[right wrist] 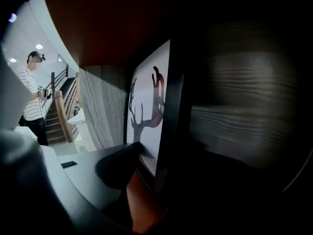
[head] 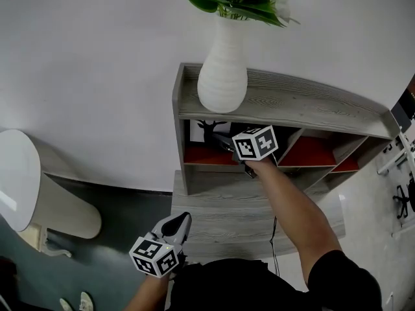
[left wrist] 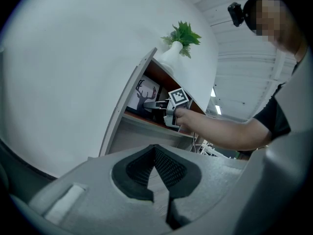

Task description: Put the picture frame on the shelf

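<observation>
- The picture frame [head: 206, 129] stands upright in the shelf [head: 279, 102] compartment directly below the vase [head: 222, 70]. Its edge is between the parted jaws of the right gripper [head: 224, 142], which is released and does not press on it.
- If this gripper comes out crookedly, a jaw may catch the frame's edge and tip it forward, I think.
- The frame could also slide on the red floor if its lean is too shallow.
- The compartment is dark, so I cannot tell if the frame rests on the back wall. The far jaw is hardly visible.
- The left gripper [head: 180, 223], far below the vase, is clenched on nothing.
</observation>
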The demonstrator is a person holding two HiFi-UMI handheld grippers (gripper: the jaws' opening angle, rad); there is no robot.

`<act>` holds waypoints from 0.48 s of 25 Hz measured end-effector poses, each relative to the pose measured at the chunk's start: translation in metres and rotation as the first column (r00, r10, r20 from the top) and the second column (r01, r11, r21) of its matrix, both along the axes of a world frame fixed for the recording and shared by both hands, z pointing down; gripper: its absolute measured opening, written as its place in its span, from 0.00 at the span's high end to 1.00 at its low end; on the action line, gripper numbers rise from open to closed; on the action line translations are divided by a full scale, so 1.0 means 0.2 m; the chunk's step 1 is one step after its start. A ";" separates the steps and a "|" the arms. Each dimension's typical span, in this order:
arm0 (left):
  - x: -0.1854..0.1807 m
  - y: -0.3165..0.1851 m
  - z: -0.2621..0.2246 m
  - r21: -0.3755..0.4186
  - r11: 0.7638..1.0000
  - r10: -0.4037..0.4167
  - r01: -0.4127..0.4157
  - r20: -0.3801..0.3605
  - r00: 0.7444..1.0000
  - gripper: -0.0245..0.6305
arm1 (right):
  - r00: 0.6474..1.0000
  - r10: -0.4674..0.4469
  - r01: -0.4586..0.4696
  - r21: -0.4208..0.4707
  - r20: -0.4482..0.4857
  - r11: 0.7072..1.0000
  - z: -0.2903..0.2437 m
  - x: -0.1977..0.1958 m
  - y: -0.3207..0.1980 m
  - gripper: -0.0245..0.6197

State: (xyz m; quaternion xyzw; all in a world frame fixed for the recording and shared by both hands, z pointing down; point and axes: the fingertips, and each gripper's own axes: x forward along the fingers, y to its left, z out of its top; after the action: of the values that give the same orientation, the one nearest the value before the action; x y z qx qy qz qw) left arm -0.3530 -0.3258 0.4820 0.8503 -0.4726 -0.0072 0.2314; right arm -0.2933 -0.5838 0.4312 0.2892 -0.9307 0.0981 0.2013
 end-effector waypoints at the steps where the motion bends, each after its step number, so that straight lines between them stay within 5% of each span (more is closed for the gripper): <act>1: -0.01 0.00 0.00 -0.001 1.000 -0.005 0.005 0.000 1.000 0.95 | 1.000 0.003 -0.003 -0.001 -0.004 1.000 0.00 0.00 -0.02 0.65; 12: -0.03 0.01 0.01 -0.008 1.000 -0.018 0.018 -0.002 1.000 0.95 | 1.000 0.007 -0.006 0.045 -0.012 0.999 0.00 -0.01 -0.08 0.63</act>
State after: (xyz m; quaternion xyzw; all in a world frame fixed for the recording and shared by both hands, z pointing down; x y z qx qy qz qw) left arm -0.3583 -0.3240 0.4844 0.8451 -0.4802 -0.0082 0.2350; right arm -0.2945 -0.6000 0.4317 0.2973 -0.9305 0.0762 0.1999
